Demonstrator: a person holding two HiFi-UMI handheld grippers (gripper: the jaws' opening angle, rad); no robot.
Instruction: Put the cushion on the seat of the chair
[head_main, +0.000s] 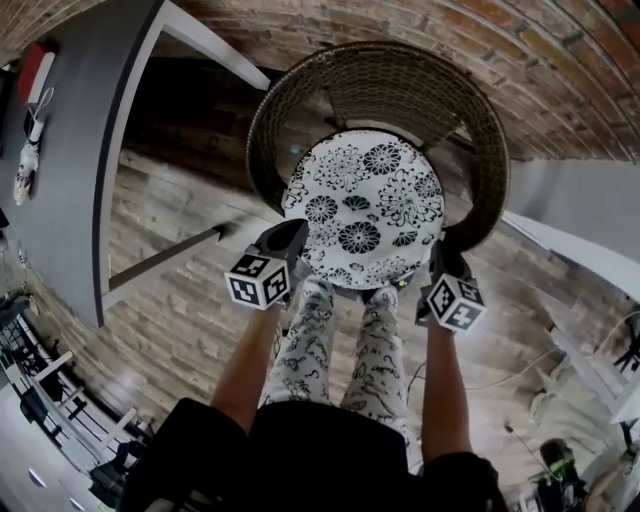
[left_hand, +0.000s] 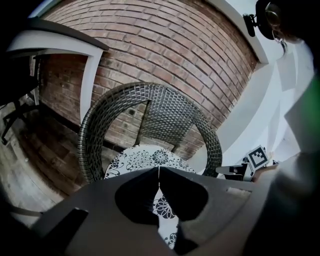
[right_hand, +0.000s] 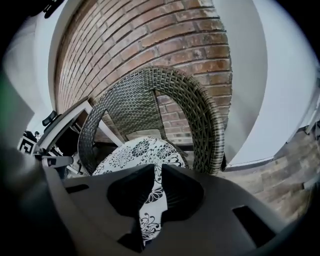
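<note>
Left gripper (left_hand: 159, 172) and right gripper (right_hand: 156, 172), each clenched on the near rim of the cushion (head_main: 362, 208): you hold it ahead of both sets of jaws, spread out within the curved back of the wicker chair (head_main: 300, 90). The carry is judged nearly complete; lowering and letting go are left. The seat is hidden beneath the cushion, so whether its far edge touches down cannot be told. Your patterned trouser legs (head_main: 378, 350) show below the grippers; the chair's legs are out of sight
</note>
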